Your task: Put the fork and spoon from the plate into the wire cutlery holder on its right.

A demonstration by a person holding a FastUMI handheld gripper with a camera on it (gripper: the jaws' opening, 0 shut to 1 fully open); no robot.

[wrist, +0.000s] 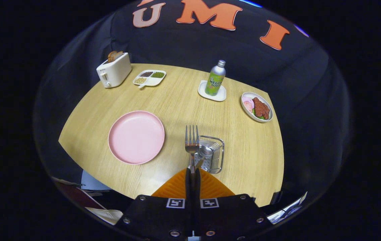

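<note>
Gripper (192,174) fingers sit pressed almost together, pinching the handle of the fork (192,142) between them, so the fork stands out straight ahead along the line of the fingers with its tines pointing away. Just beside the fork, on its right, stands the wire cutlery holder (215,157), and the spoon (204,153) appears to lie in it already, bowl up near the holder's near-left corner. From here I cannot tell whether the fork is touching the holder's left rim or hanging just short of it. The pink plate (136,137) lies to the left of the holder, with bare table (177,100) between them. As I judge it, the coming move turns on that small sideways offset: the fork has to shift right over the holder's mouth and tip handle or tines down before the fingers let go.
</note>
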